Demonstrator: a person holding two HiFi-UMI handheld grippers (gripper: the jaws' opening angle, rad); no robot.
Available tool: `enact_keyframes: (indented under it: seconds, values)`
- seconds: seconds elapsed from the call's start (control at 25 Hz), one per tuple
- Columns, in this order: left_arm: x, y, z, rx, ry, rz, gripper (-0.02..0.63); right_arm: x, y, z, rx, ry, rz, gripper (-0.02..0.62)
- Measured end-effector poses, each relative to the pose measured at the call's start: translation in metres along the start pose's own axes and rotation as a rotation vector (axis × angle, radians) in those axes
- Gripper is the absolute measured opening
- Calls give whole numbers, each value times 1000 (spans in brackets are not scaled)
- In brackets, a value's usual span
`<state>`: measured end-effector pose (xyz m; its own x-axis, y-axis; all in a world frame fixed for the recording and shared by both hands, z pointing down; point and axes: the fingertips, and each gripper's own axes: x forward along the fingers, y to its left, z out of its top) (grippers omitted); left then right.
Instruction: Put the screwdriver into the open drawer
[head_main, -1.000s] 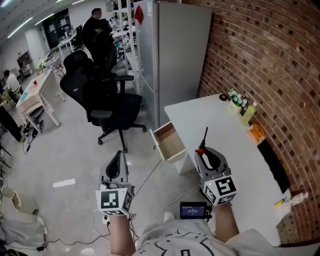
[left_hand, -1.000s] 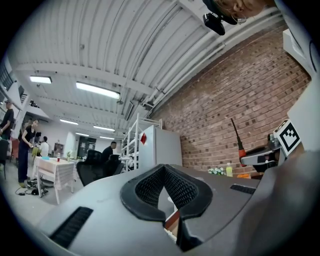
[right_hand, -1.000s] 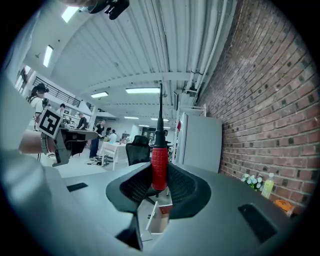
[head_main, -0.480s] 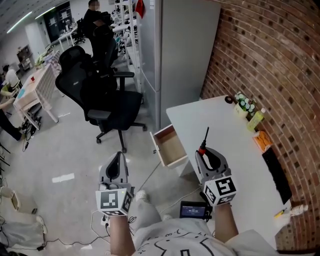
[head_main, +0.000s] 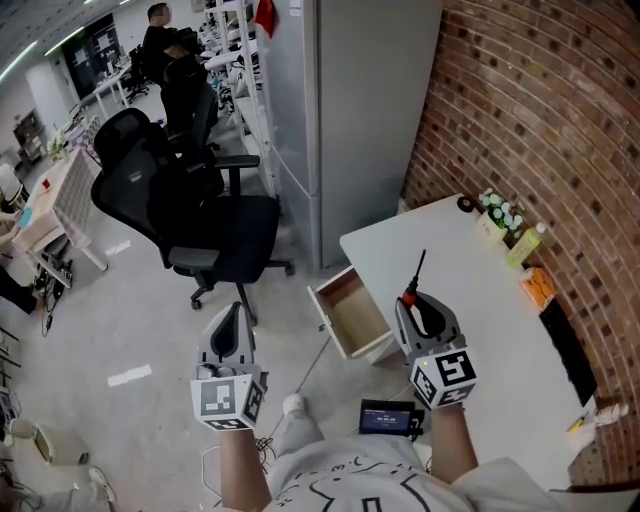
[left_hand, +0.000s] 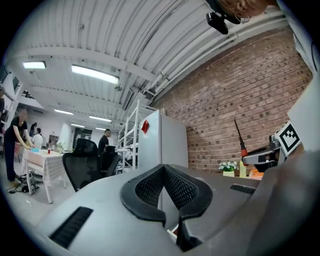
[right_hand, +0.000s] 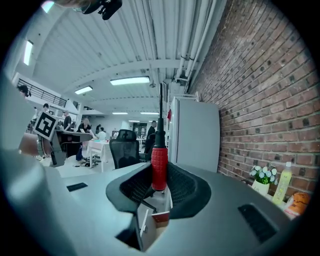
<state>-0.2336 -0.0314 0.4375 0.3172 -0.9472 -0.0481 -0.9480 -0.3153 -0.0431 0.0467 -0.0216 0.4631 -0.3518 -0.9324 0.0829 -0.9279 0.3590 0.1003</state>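
Observation:
The screwdriver has a red handle and a black shaft that points up and away from me. My right gripper is shut on the handle and hangs over the near edge of the white table. Just left of it the open drawer juts from the table's side, pale wood inside with nothing in it; it also shows below the jaws as the open drawer. My left gripper hangs over the floor further left, shut with nothing in it; its pads meet.
A brick wall runs along the table's right side, with small bottles and a plant at its far end. A grey cabinet stands behind the table. A black office chair sits on the floor to the left. A small screen device is near my body.
The view has shifted: table and drawer sit slightly further right and lower in the frame. Both grippers hold the same poses, the right still shut on the screwdriver.

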Motion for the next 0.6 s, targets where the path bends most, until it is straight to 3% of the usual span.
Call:
enact_keyframes:
  seconds: [0.6]
  values:
    - [102,124,-51,-69,111,-97,11,139,53,-17,5,128,-60,94]
